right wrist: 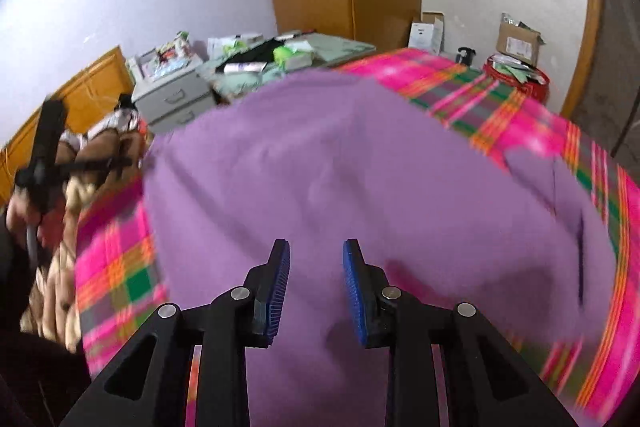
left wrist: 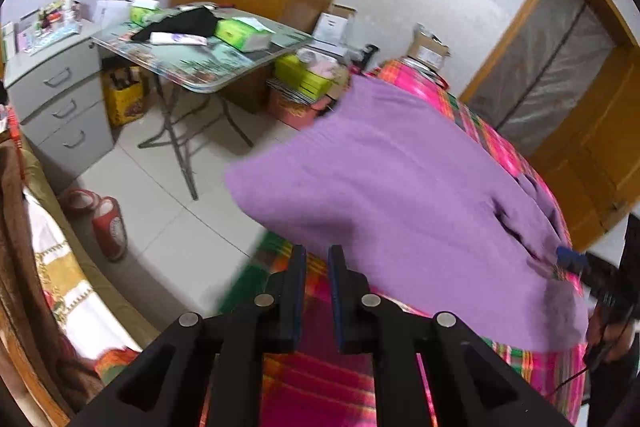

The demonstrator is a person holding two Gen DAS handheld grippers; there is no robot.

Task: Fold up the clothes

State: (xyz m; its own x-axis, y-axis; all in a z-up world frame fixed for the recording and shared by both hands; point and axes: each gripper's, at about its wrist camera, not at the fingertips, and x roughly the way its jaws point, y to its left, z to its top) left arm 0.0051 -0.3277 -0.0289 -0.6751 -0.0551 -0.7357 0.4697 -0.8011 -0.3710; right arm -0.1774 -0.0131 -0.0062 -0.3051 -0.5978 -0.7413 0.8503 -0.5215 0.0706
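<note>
A big bed (right wrist: 520, 115) fills the middle and right of both views. Its cover is a bright checked cloth in pink, green and orange stripes, and it looks smooth and a bit shiny.

On the bed lies the purple garment (right wrist: 340, 167). It is soft, plain cloth, spread out mostly flat, with a fold or sleeve bunched at its right side. In the right wrist view it covers the whole middle of the frame.

The right gripper (right wrist: 316, 287) sits at the bottom middle of its view, right over the purple garment. Its two black arms are spread apart, and the blue ribbed pads (right wrist: 278, 291) have only a gap between them. No cloth is pinched there.

The left gripper (left wrist: 318, 291) is at the bottom middle of its own view, over the checked cover, with the near edge of the purple garment just above and to the right of it. Its jaws stand a little apart with nothing between them.

In the upper left of the left wrist view stands a folding tabletop (left wrist: 224, 67) with a glassy top and thin metal legs. Beside it is a grey drawer cabinet (left wrist: 60, 95). Two red slippers (left wrist: 108, 223) rest on the pale tiled floor.
</note>
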